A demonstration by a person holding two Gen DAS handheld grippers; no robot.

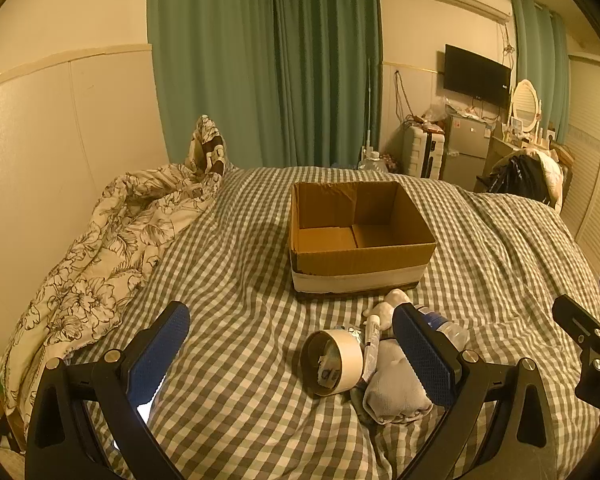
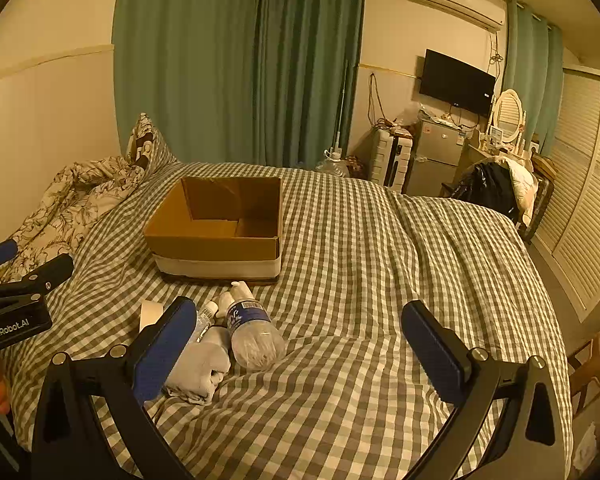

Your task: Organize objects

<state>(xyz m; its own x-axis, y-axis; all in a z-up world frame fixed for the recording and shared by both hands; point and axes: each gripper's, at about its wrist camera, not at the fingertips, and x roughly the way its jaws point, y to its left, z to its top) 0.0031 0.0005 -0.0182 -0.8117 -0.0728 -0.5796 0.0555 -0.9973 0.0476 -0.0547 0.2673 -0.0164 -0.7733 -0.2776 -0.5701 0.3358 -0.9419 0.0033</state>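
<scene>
An open, empty cardboard box [image 1: 360,236] sits on the checked bed; it also shows in the right wrist view [image 2: 216,226]. In front of it lie a tape roll [image 1: 332,362], a small tube [image 1: 371,338], folded grey cloth [image 1: 394,384] and a plastic water bottle [image 2: 252,332]. A white object [image 2: 240,292] lies by the box. My left gripper [image 1: 292,344] is open and empty, with the tape roll between its fingers' line of sight. My right gripper [image 2: 300,340] is open and empty, just right of the bottle and cloth [image 2: 200,364].
A crumpled floral duvet [image 1: 100,256] lies along the left wall. Green curtains [image 1: 268,60] hang behind the bed. A suitcase [image 1: 422,152], small fridge [image 1: 466,152] and a chair with clothes [image 1: 520,176] stand beyond the bed's far right corner. Louvred doors [image 2: 580,200] run along the right.
</scene>
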